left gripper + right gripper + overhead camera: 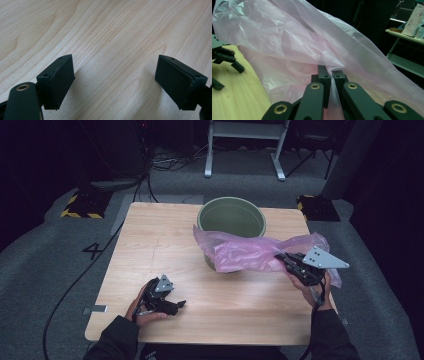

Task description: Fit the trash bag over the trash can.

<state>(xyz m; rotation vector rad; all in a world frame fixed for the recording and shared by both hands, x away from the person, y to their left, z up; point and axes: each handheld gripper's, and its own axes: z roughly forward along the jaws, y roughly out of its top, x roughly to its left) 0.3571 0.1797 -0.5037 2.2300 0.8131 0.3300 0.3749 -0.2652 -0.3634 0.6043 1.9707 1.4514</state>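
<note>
A thin pink plastic bag [250, 251] is draped across the front of a green bucket [231, 216] standing at the back middle of the wooden table [150, 245]. My right gripper [280, 257] is shut on the bag's right part, at the table's right side; in the right gripper view the jaws pinch a fold of the pink bag [294, 47], and the right gripper [331, 72] is closed tight. My left gripper [179, 305] rests low near the front left of the table, open, with bare wood between its pads [60, 80].
The bucket's inside looks empty from above. A metal stand [245, 145] and cables lie on the floor behind the table. Yellow-black striped blocks [80, 205] sit on the floor at both back corners. A shelf [404, 35] appears at the right in the right gripper view.
</note>
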